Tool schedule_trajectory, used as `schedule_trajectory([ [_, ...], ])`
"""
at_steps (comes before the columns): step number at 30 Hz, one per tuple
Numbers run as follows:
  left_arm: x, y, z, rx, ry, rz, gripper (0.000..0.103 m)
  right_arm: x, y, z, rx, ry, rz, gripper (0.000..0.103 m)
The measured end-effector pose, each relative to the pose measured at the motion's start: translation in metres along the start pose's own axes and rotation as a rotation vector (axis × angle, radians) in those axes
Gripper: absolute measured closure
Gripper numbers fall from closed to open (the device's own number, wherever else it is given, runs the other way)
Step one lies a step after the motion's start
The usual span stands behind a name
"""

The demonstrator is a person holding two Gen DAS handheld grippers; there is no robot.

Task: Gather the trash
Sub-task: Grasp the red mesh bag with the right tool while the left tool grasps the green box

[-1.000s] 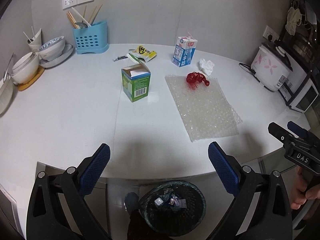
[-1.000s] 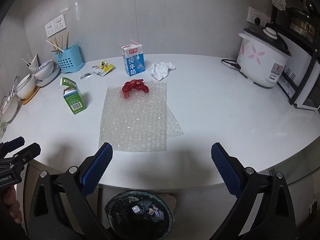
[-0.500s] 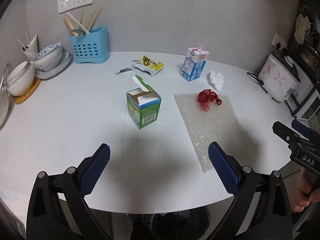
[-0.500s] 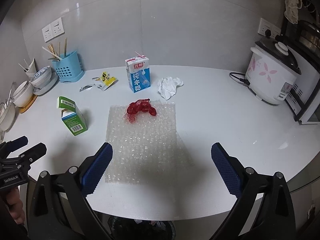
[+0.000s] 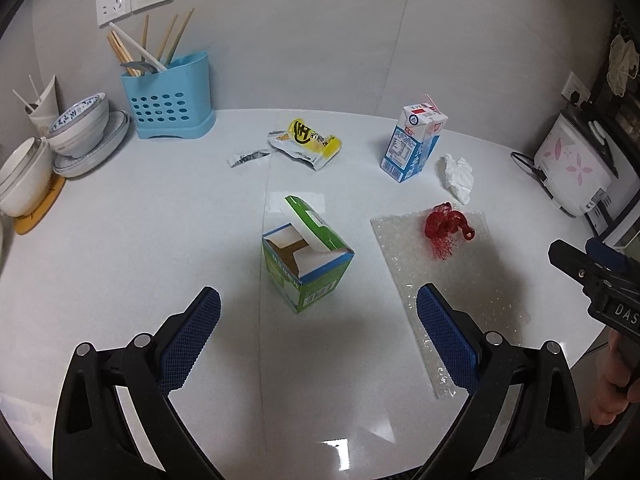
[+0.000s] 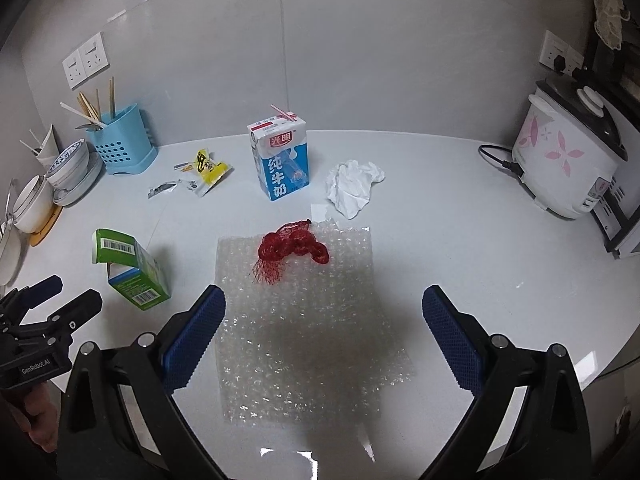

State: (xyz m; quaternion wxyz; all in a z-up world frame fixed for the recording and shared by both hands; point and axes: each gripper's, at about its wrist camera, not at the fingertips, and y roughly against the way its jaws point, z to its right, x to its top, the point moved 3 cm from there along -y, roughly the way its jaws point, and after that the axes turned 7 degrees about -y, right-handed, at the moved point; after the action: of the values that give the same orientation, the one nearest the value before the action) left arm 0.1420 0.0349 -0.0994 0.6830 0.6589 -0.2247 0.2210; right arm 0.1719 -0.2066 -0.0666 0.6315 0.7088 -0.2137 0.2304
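White countertop (image 5: 120,240) against a pale grey wall fills both views, with litter scattered over it. From the left gripper (image 5: 318,322), whose blue-padded jaws are spread wide with nothing between them, an opened green and white cardboard carton (image 5: 306,266) is found directly ahead and very near, standing upright with its top flap raised. It sits almost centred between the two pads, a corner turned toward the gripper, so a short forward reach is judged to be all that is called for. The right gripper (image 6: 324,334) is likewise held wide open and empty. Straight ahead of it, and partly beneath its pads, a sheet of clear bubble wrap (image 6: 304,320) is spread flat, its long axis running away from the gripper, with a crumpled red mesh net (image 6: 290,250) lying on the far end. The left gripper is judged the nearer to the carton, the right to the wrap and net.

Further out, a blue and white milk carton with a straw (image 6: 282,160), a crumpled white tissue (image 6: 354,186), a yellow snack wrapper (image 5: 314,142) and a small torn silver packet (image 5: 246,156) are seen.

Only the left view looks into the carton's open mouth; only the right view shows the bubble wrap's whole outline and the white rice cooker with pink flowers (image 6: 572,160) in full.
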Motion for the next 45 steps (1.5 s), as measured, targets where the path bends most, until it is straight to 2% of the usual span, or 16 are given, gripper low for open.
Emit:
schedule_trajectory([
  [18,0.014,-0.067,-0.012,-0.021,-0.008,-0.087,0.007,0.028,-0.101,-0.026,-0.010,-0.025,-0.165,0.008],
  [23,0.015,-0.079,-0.015,-0.012,0.008,-0.114,0.007,0.032,-0.126,-0.033,-0.024,-0.015,-0.202,0.012],
  [27,0.014,-0.086,-0.018,-0.012,0.026,-0.134,0.013,0.033,-0.144,-0.038,-0.032,-0.007,-0.231,0.015],
  [30,0.014,-0.090,-0.018,-0.012,0.026,-0.142,0.020,0.032,-0.154,-0.040,-0.047,0.007,-0.245,0.021],
  [33,0.014,-0.092,-0.017,-0.030,0.032,-0.143,0.032,0.031,-0.160,-0.041,-0.044,0.003,-0.265,0.026],
  [39,0.017,-0.089,-0.013,-0.026,0.025,-0.134,0.042,0.026,-0.166,-0.044,-0.040,0.010,-0.286,0.038],
  [43,0.017,-0.085,-0.012,-0.028,0.017,-0.126,0.046,0.026,-0.166,-0.044,-0.043,0.014,-0.288,0.050],
  [45,0.017,-0.084,-0.011,-0.030,0.015,-0.127,0.047,0.026,-0.166,-0.043,-0.047,0.022,-0.289,0.062],
])
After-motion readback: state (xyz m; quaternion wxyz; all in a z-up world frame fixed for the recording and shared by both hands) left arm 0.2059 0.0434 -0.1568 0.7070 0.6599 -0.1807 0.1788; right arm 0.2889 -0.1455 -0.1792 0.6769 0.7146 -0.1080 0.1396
